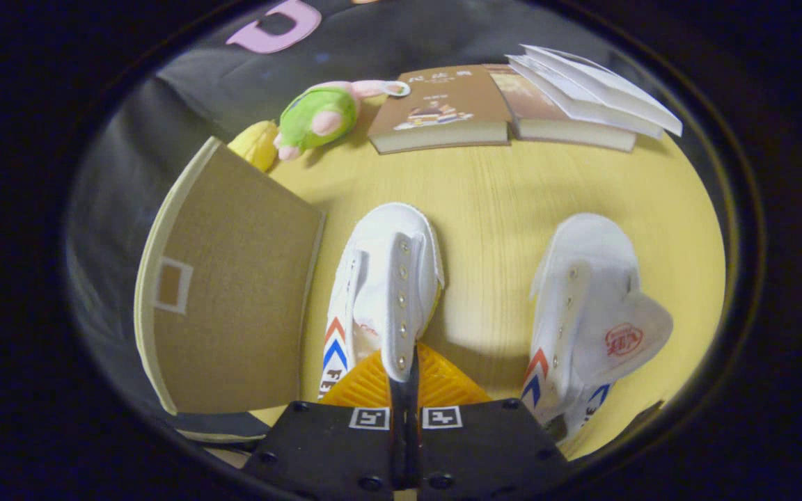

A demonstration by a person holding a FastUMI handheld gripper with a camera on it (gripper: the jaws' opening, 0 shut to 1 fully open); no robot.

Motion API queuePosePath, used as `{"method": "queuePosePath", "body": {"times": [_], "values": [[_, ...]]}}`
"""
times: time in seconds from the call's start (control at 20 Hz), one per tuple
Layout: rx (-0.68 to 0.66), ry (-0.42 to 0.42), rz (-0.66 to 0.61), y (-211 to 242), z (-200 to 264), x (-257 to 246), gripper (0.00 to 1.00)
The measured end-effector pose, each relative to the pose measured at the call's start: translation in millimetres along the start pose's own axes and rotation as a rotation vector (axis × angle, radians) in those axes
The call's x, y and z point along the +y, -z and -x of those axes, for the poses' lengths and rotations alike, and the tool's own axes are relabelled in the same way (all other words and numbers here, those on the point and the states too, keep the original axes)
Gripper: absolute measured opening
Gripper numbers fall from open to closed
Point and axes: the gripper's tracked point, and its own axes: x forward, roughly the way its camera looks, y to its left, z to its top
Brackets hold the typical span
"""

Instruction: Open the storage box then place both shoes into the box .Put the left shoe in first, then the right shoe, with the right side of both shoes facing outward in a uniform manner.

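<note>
Table (pixel 498 202): gripper (pixel 404 372) pinching left shoe (pixel 387 278)

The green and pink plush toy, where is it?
In the gripper view, the green and pink plush toy lies far beyond the fingers, between the brown storage box lid and the brown closed book.

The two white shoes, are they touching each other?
Apart. The gripper view shows bare yellow table between the left-hand shoe, pinched by the gripper, and the other shoe.
</note>
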Motion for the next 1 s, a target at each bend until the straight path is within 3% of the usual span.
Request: {"method": "queuePosePath", "body": {"times": [0.45, 0.7, 1.0], "values": [[-0.03, -0.1, -0.15, 4.0, 10.1, 15.4, 0.03], [-0.064, -0.149, -0.203, -15.4, 22.0, 22.2, 0.03], [-0.132, -0.199, -0.185, -39.0, 81.7, 70.9, 0.03]]}}
